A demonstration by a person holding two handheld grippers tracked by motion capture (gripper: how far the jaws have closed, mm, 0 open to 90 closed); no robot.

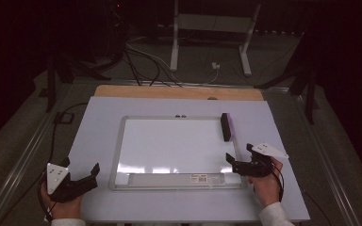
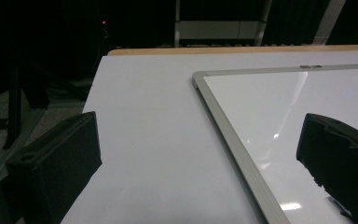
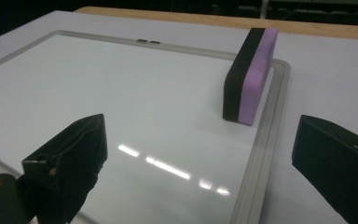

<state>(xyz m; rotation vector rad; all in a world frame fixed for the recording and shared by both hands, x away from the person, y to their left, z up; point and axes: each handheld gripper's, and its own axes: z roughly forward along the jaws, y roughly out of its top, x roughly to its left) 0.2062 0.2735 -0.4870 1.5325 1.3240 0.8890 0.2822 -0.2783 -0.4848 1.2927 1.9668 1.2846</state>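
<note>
A whiteboard [image 1: 122, 141] with a grey frame lies flat on the white table; its frame [image 2: 233, 140] and surface [image 3: 121, 93] also fill much of both gripper views. A black and purple eraser [image 1: 226, 127] stands on its edge at the board's right rim, near the far corner [image 3: 247, 79]. My right gripper [image 1: 239, 159] hovers over the board's near right corner, jaws wide apart with nothing between them [image 3: 196, 158]; the eraser stands clear ahead of it. My left gripper [image 1: 82, 172] rests off the board's near left corner, open and empty [image 2: 196, 158].
The table's wooden far edge [image 1: 179, 92] lies beyond the board. Behind the table, on the dark floor, stand a white frame [image 1: 207, 37], cables [image 1: 146, 66] and dark stands [image 1: 56, 70].
</note>
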